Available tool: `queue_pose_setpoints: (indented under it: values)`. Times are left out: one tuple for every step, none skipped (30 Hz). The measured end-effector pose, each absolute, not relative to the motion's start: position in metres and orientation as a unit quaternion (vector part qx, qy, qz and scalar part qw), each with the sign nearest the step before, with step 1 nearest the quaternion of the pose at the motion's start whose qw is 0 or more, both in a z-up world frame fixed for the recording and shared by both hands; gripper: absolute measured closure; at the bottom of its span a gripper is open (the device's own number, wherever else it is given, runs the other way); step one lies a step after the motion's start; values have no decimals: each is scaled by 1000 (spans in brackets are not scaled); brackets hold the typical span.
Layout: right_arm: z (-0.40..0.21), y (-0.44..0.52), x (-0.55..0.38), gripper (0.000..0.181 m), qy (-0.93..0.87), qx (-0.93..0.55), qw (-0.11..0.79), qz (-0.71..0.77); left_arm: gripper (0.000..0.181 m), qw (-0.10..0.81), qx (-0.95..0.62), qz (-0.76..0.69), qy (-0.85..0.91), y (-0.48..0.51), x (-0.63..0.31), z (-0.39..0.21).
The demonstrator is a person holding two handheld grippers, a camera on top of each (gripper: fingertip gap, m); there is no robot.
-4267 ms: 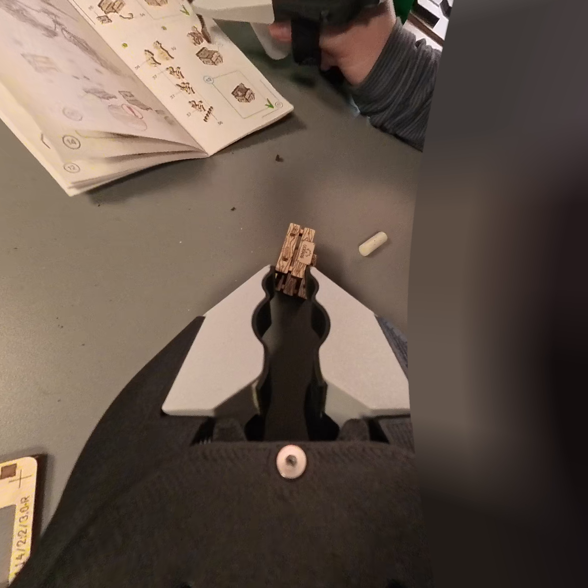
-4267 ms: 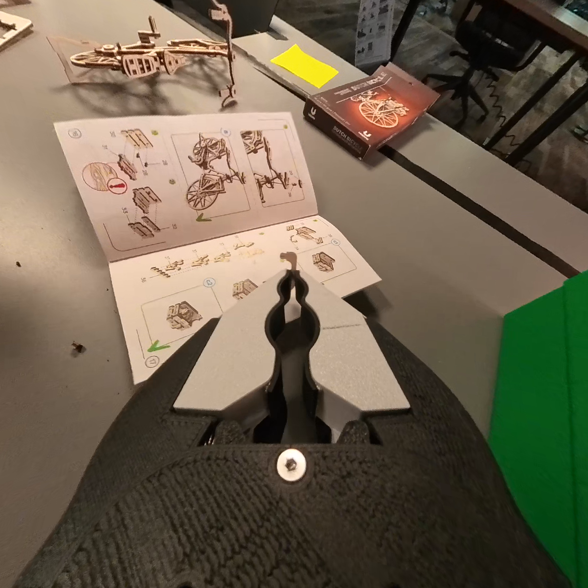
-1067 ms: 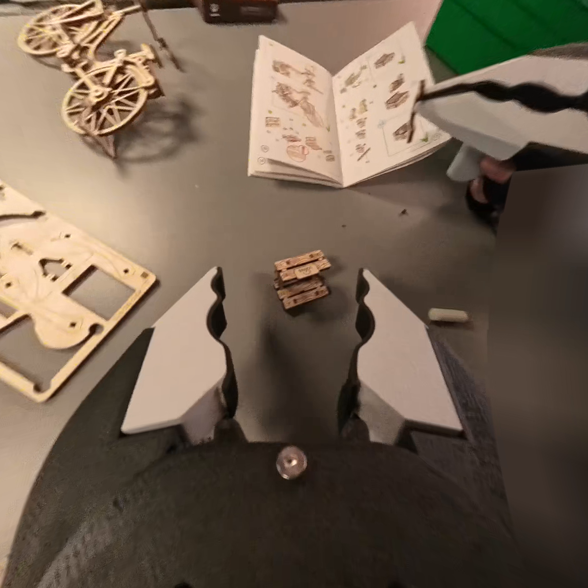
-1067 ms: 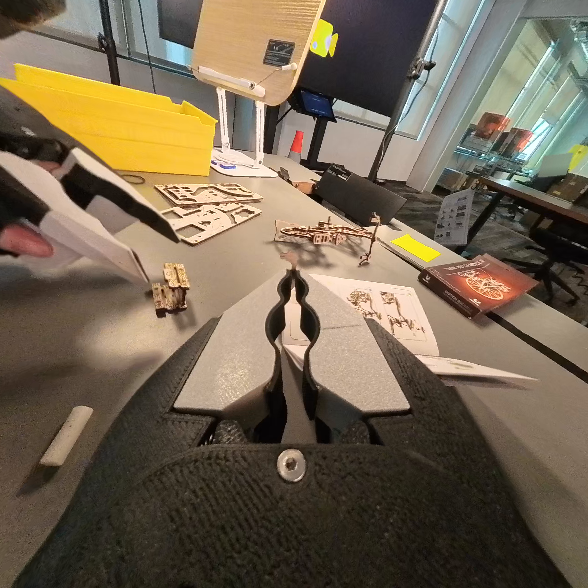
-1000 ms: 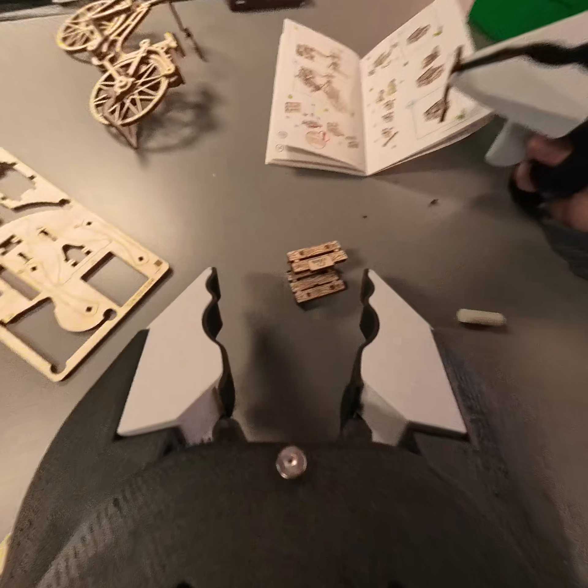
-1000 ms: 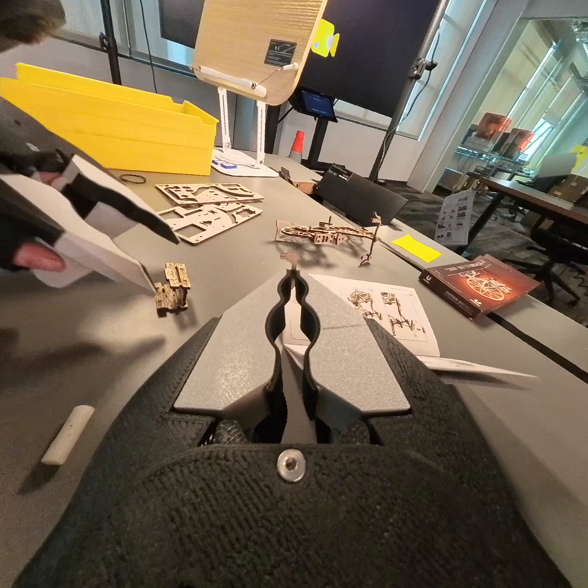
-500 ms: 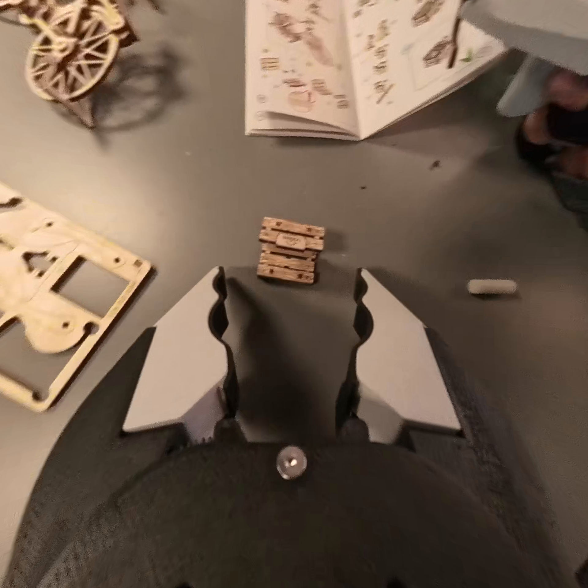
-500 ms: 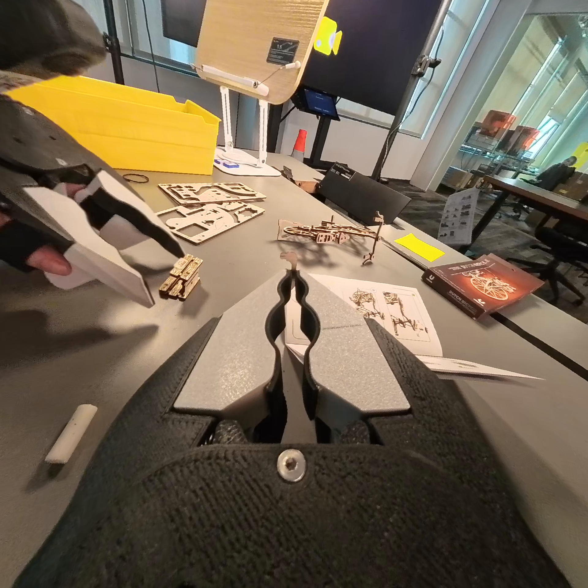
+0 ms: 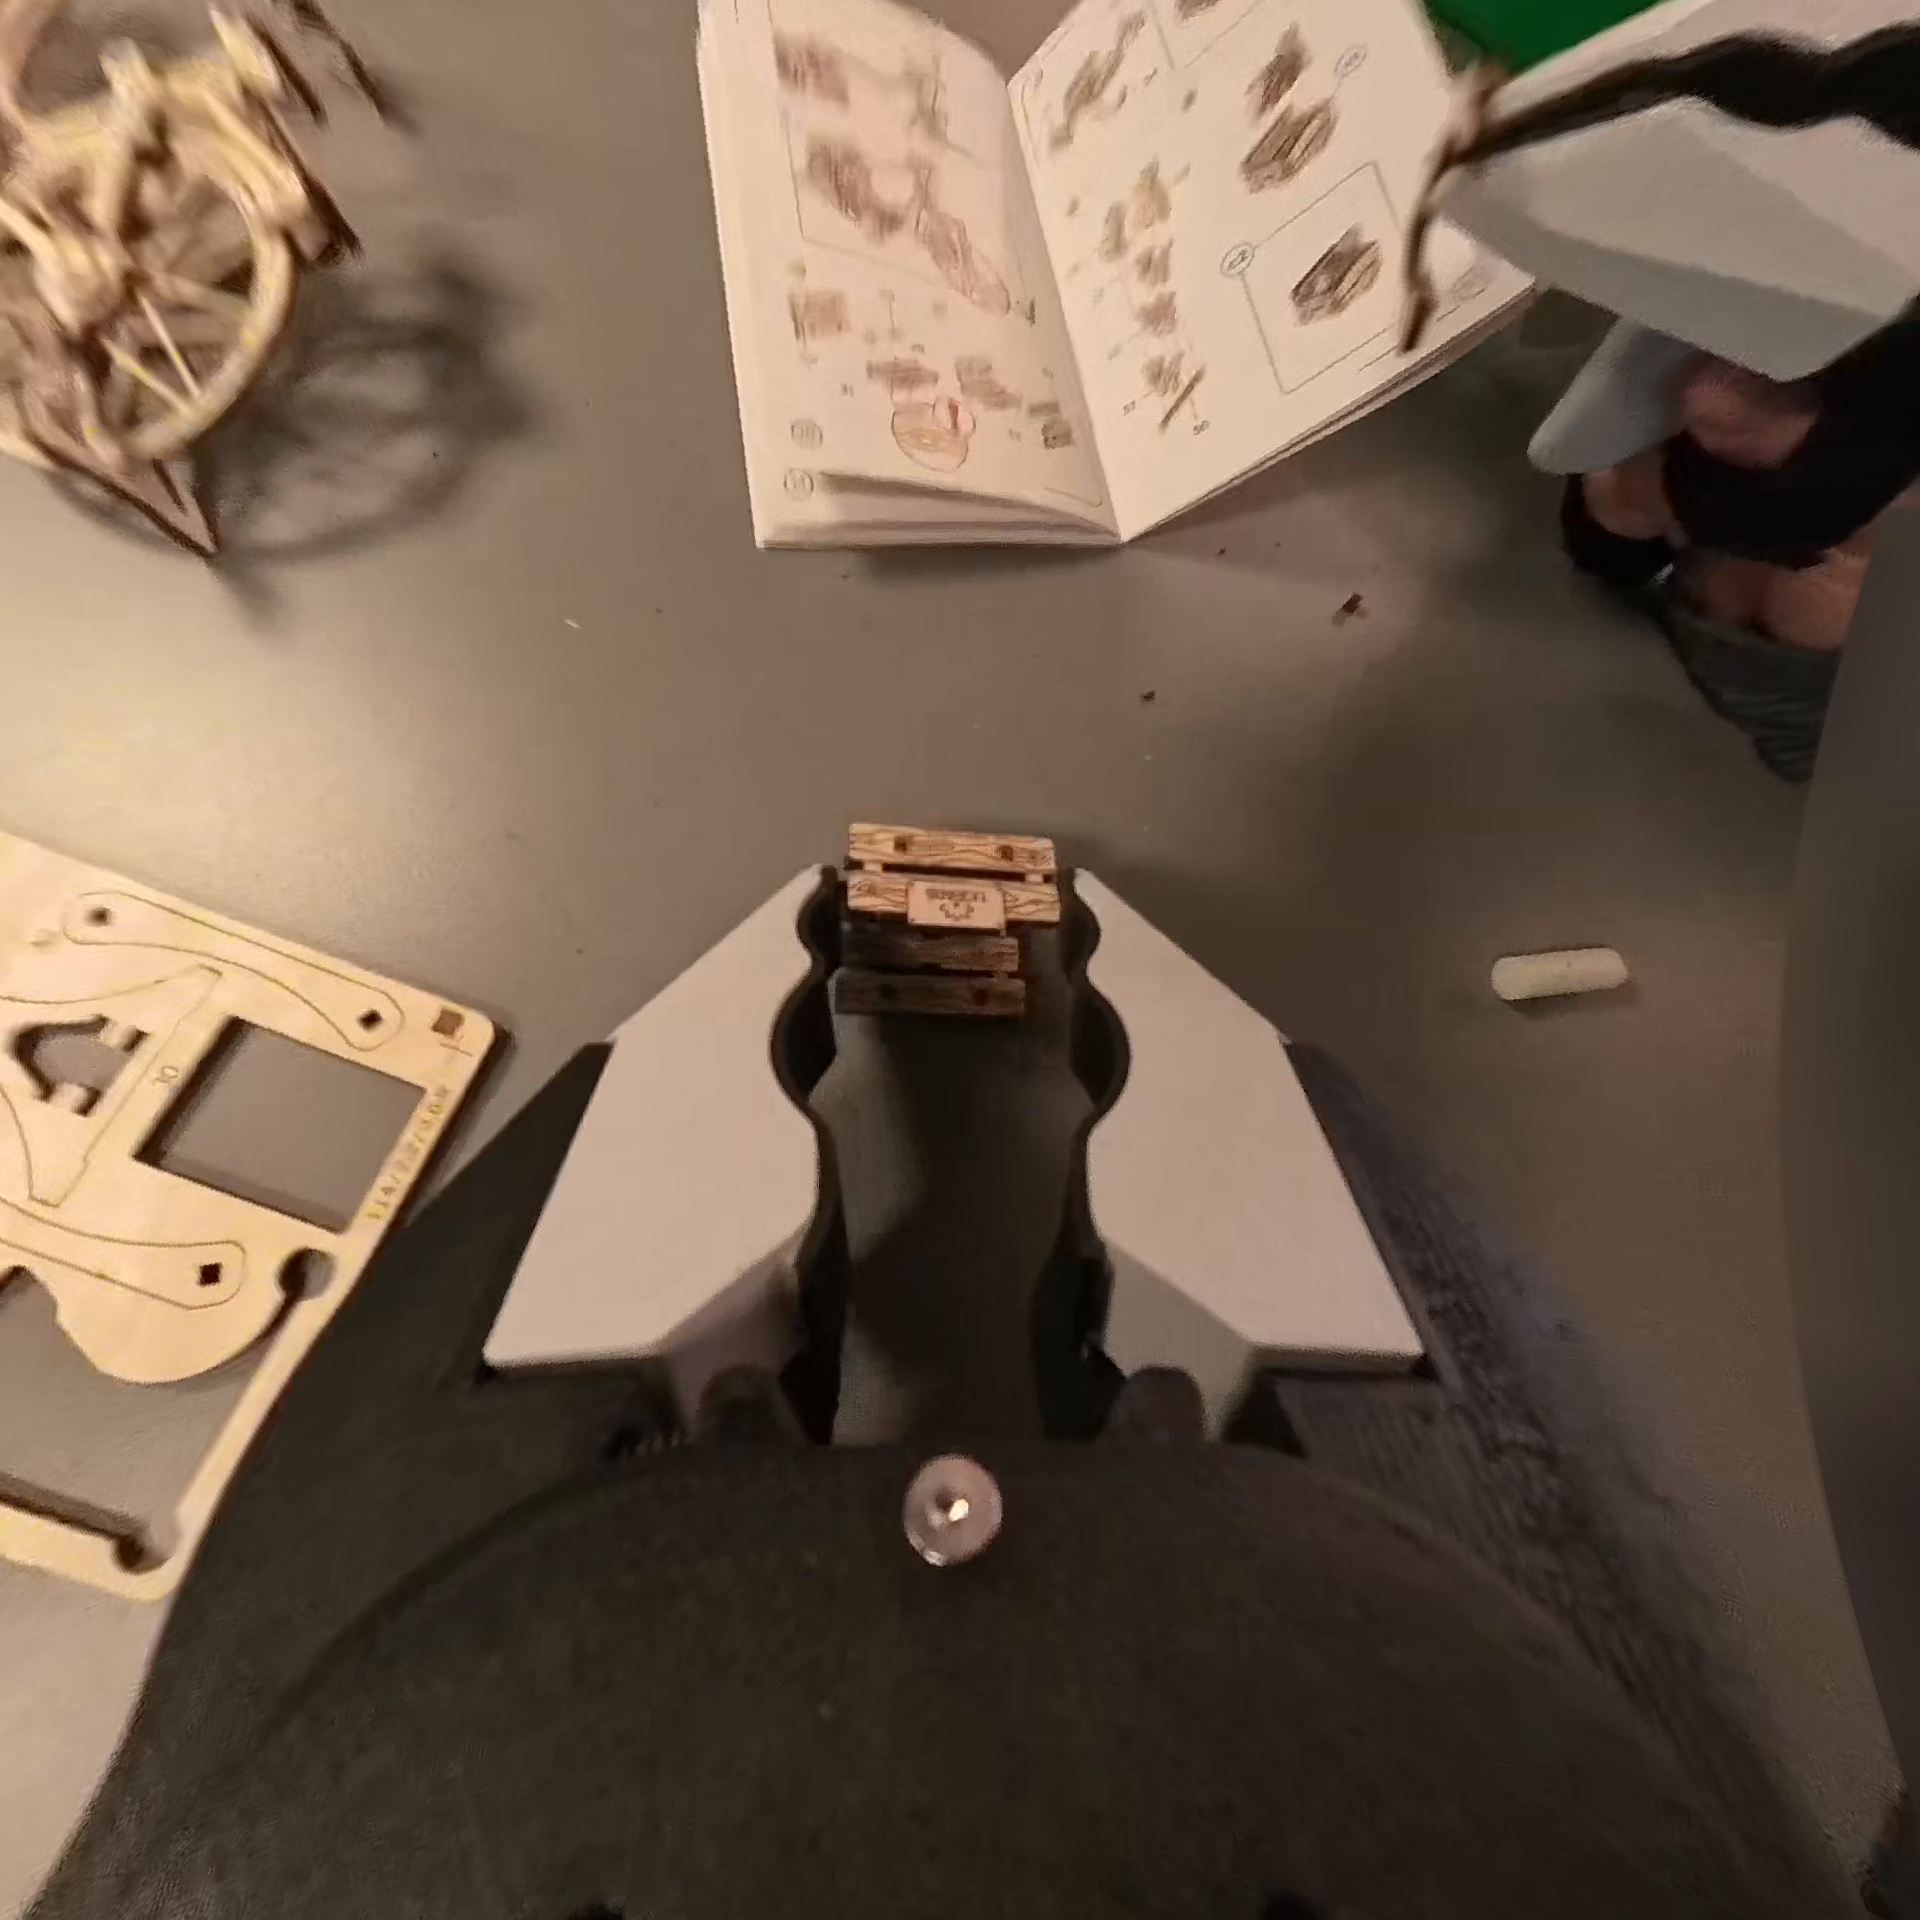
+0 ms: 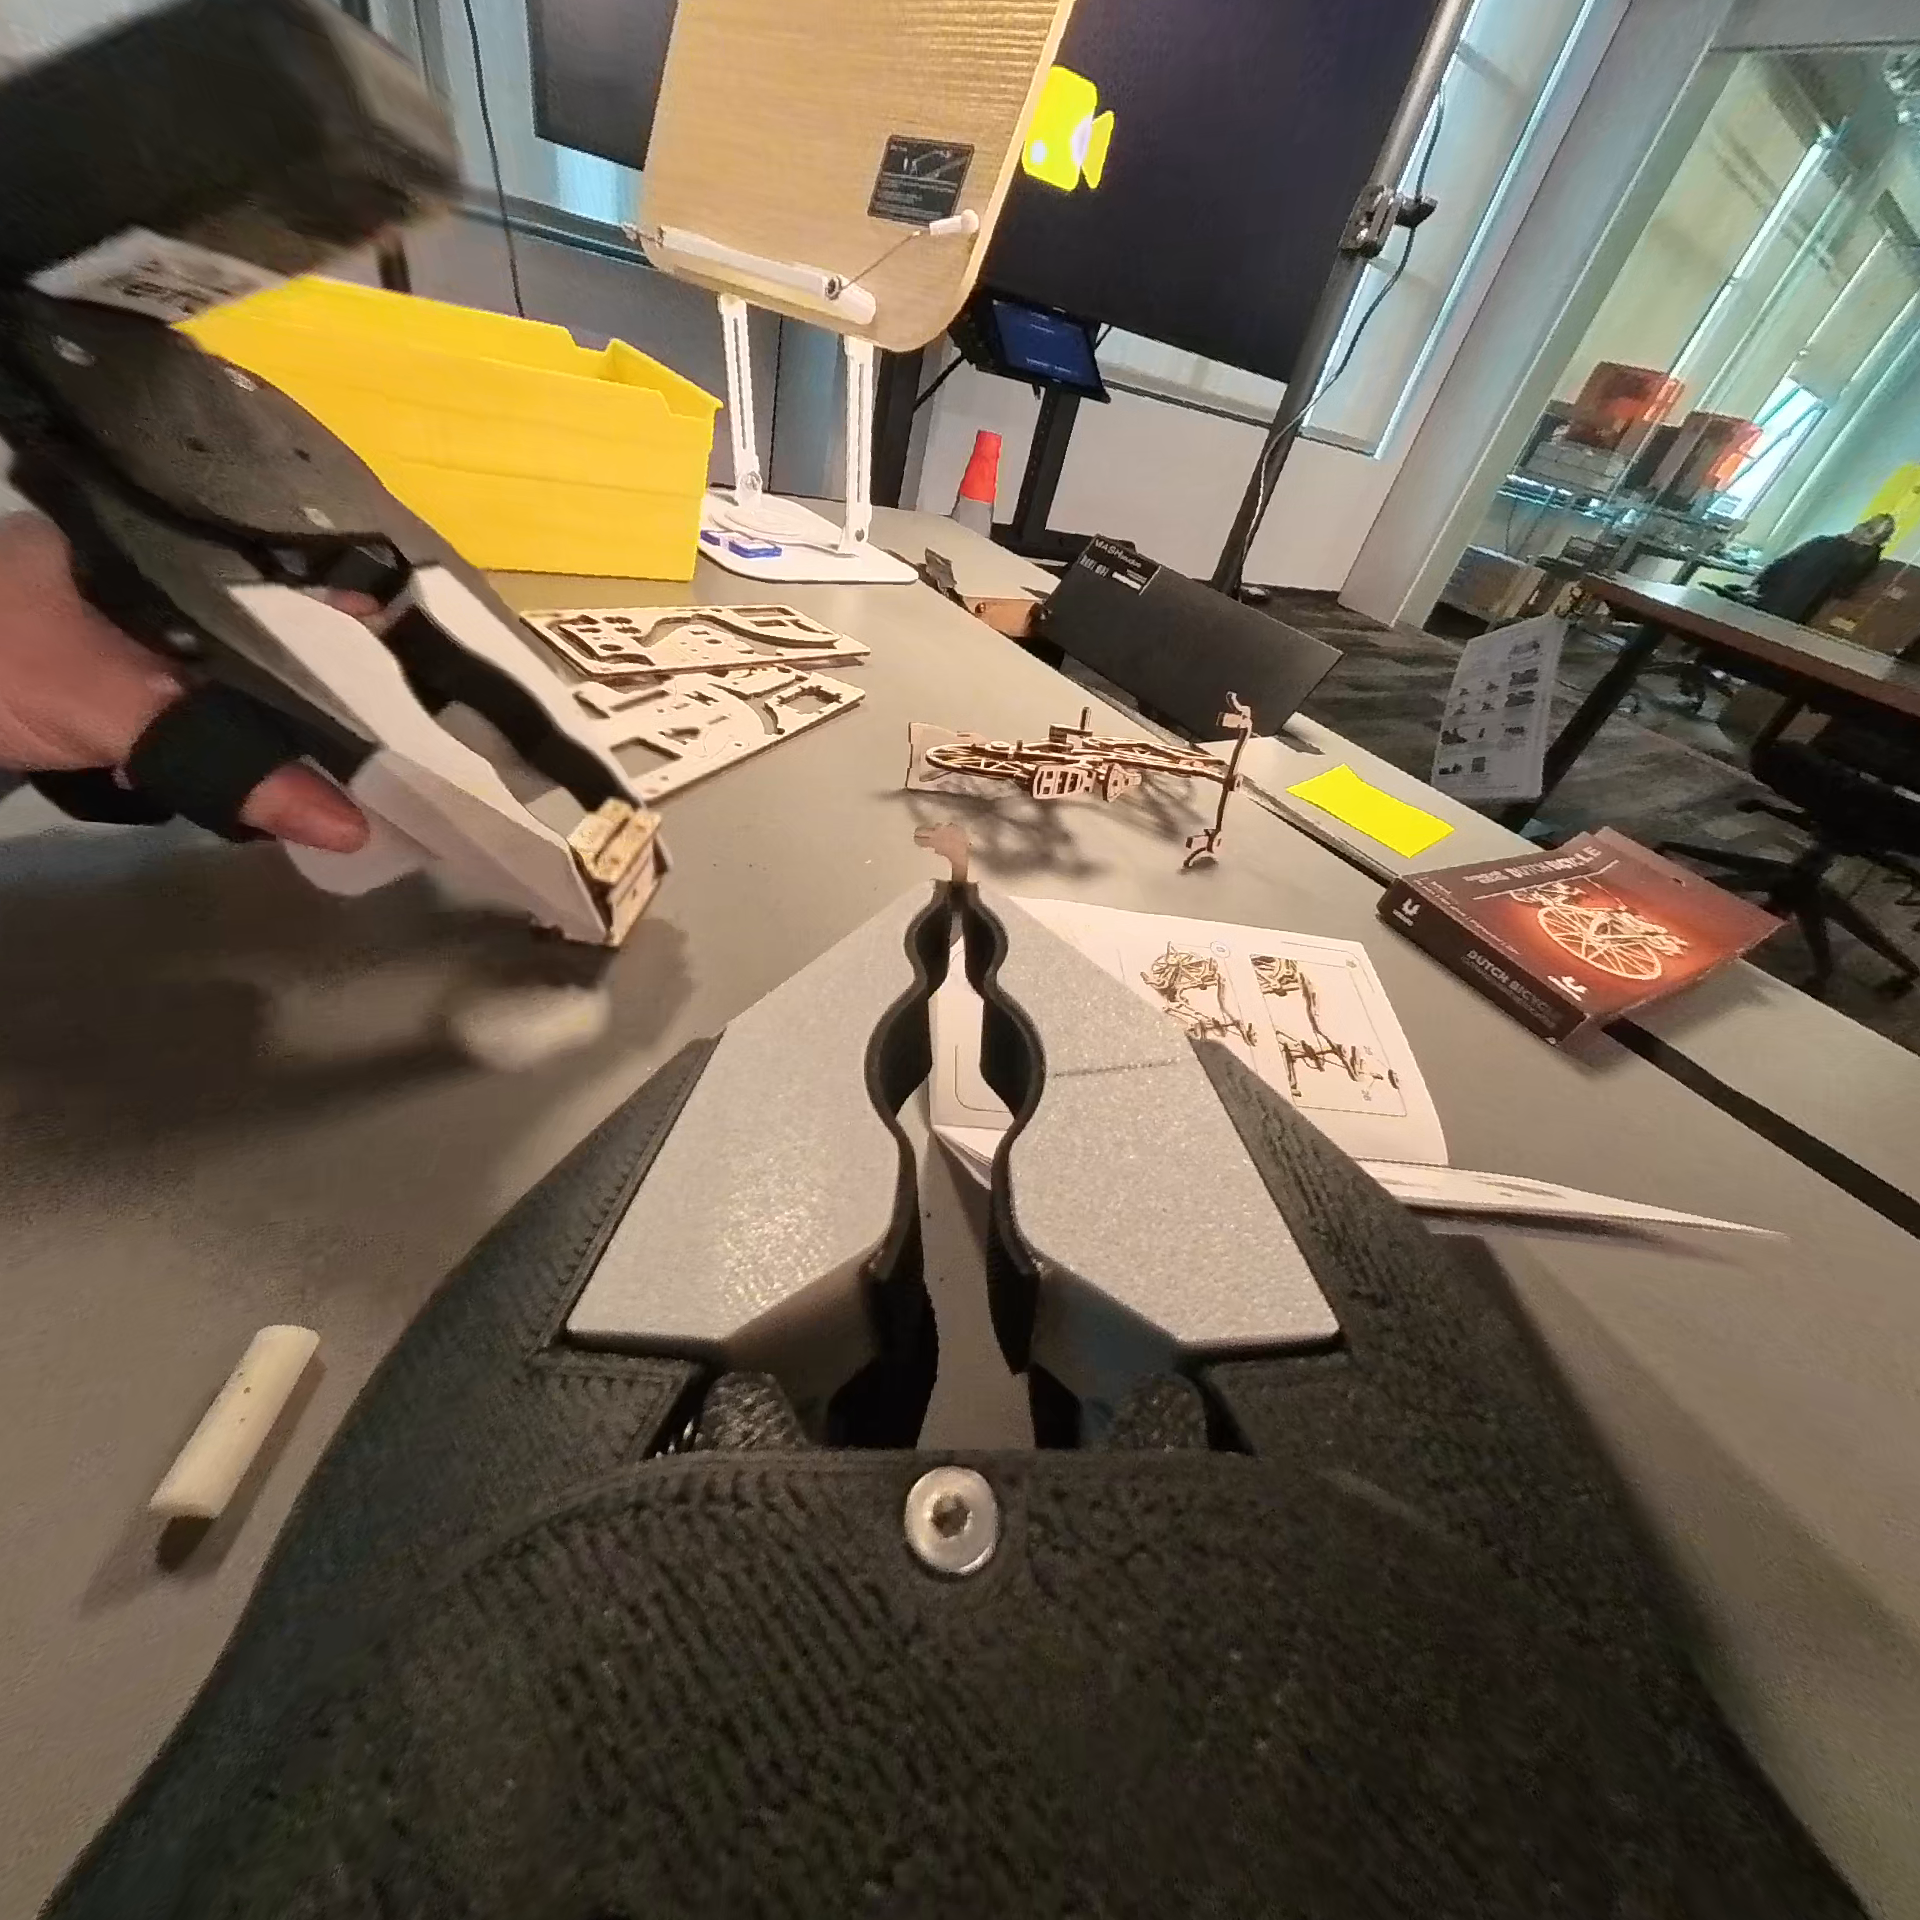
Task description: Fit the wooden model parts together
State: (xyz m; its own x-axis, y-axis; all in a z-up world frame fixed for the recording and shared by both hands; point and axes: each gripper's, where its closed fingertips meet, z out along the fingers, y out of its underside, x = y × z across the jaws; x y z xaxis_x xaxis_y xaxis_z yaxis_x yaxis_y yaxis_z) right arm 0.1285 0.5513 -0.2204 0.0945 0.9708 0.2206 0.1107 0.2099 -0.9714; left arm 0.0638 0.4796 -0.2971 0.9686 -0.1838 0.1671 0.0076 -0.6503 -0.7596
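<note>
1. Left gripper [image 9: 951, 902]: jaws closed on the small slatted wooden crate [image 9: 948, 914], one tip against each end. Crate sits at the very tips, its far edge sticking out beyond them. In the right wrist view the same gripper [image 10: 613, 868] holds the crate [image 10: 620, 868] just above the grey surface [image 10: 1558, 1403]; whether it touches cannot be told.
2. Right gripper [image 10: 954, 888]: jaws pinched on a thin hooked wooden part [image 10: 943, 844] that pokes up past the tips. In the left wrist view this gripper [image 9: 1455, 135] is at upper right, over the booklet, with the dark thin part [image 9: 1421, 249] hanging from its tip.
3. Open instruction booklet [image 9: 1039, 291] lies on the surface beyond the crate, well apart from it.
4. Wooden bicycle model [image 10: 1070, 774] stands farther back, beside the booklet [image 10: 1247, 1018]; blurred in the left wrist view [image 9: 135, 260].
5. Punched-out wooden part sheet [image 9: 187, 1164] lies flat to the left of the left gripper; two such sheets [image 10: 707, 665] show behind it in the right wrist view.
6. Small white cylinder [image 9: 1556, 975] lies on the surface right of the left gripper, not touching it.
7. Dark kit box [image 10: 1569, 940] at the right edge of the surface; yellow bin [image 10: 499, 436] at the back.
</note>
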Motion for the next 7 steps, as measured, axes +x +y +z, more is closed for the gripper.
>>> queue_pose_setpoints:
  values:
    - [-220,552,129,181,-546,-493,553,391,141,448,-885,-111,60,480,65,-287]
    - [-219,552,129,181,-544,-493,555,392,141,494,-858,-117,78,480,70,-270]
    - [-218,553,130,181,-541,-492,557,393,141,547,-823,-124,95,478,76,-249]
    - [-217,553,130,181,-540,-491,559,394,142,600,-781,-130,115,473,83,-225]
    - [-216,553,130,181,-540,-490,559,395,142,648,-737,-135,136,465,90,-202]
    - [-217,552,130,181,-540,-490,559,394,142,686,-699,-134,151,457,95,-181]
    - [-217,552,130,181,-542,-490,558,394,142,713,-668,-133,164,448,100,-165]
